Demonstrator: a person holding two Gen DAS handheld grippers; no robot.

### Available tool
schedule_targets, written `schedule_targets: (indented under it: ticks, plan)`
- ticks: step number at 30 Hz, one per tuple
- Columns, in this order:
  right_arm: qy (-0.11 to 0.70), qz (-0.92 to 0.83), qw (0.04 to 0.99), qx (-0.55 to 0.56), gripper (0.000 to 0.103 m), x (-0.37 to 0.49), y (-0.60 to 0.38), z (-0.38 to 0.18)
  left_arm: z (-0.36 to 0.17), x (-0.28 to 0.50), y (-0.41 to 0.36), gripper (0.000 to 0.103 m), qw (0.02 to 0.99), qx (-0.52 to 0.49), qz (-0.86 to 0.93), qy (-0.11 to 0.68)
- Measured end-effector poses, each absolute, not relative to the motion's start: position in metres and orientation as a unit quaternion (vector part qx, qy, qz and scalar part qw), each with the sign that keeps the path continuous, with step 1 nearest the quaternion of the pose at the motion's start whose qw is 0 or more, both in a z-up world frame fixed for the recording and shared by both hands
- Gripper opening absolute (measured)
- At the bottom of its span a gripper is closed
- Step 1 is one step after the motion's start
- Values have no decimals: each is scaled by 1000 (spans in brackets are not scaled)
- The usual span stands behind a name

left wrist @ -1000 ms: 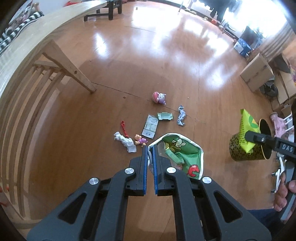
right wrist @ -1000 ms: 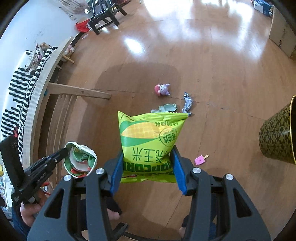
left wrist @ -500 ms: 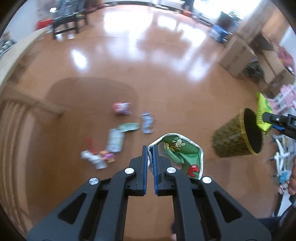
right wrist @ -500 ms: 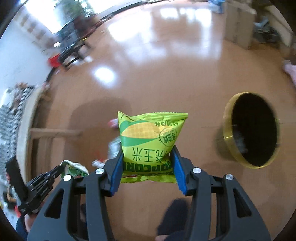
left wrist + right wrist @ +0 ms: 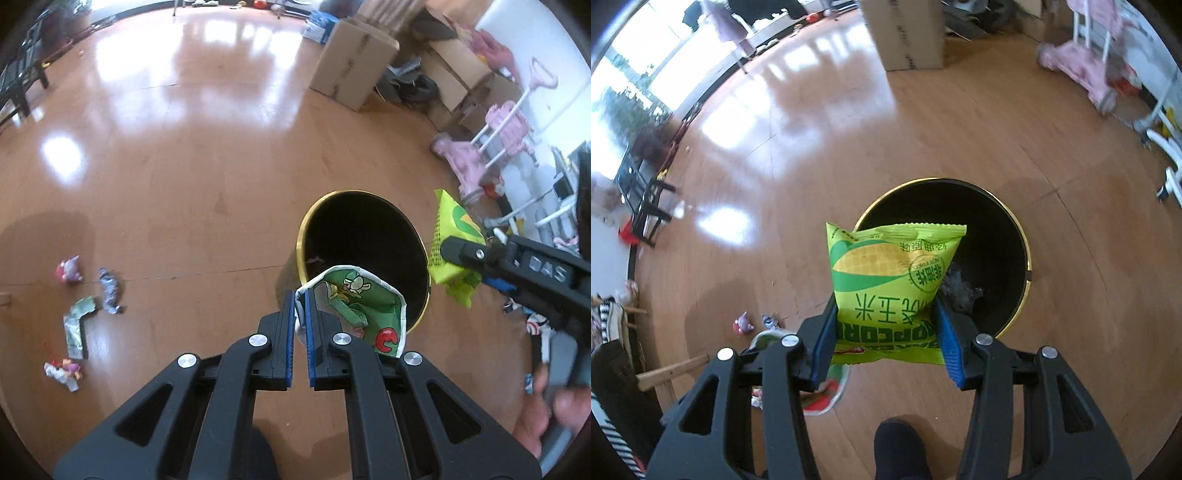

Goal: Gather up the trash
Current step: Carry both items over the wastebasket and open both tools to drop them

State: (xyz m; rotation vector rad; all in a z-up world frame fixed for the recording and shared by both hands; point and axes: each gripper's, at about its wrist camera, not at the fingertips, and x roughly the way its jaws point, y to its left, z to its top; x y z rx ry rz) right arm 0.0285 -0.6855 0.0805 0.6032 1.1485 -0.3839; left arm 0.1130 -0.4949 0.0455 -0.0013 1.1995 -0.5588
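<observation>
Left tool (image 5: pixel 300 295) clamped on green wrapper (image 5: pixel 364 306); right tool (image 5: pixel 886 317) clamped on popcorn bag (image 5: pixel 890 284), bin (image 5: pixel 1015 229) at 12 o'clock.

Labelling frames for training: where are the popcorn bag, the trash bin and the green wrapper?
popcorn bag (image 5: pixel 886 280): right wrist view, printed front.
trash bin (image 5: pixel 301 236): left wrist view, gold rim.
green wrapper (image 5: pixel 373 306): left wrist view, printed inside.

Both grippers are matte black plastic frames with triangular cut-outs and round silver screw heads. The left gripper (image 5: pixel 300 317) and right gripper (image 5: pixel 886 332) carry blue ribbed pads (image 5: pixel 947 343). White "DAS" lettering marks the right one's side; a bare-skinned hand (image 5: pixel 546 410) grips it.
</observation>
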Motion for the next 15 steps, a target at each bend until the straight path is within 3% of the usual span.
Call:
schedule_targets:
  ticks: [10,11,12,13,14,15]
  plan:
    - [516,-194,777,304,52,24,-717,79,28,122,-548,5,783,19,-277,556]
    - [511,-197,779,305,57,23,-718,80,27,124,-551,5,781,17,-280,558]
    - [509,-200,780,305,77,22,-720,82,24,126,-552,6,776,17,-282,564]
    - [505,-204,781,306,88,22,-720,84,23,127,-551,7,775,20,-277,567]
    - [497,-208,785,304,88,20,-720,88,22,128,-546,12,779,18,-270,565]
    - [496,-207,787,303,88,22,-719,90,23,129,-540,26,781,12,-268,564]
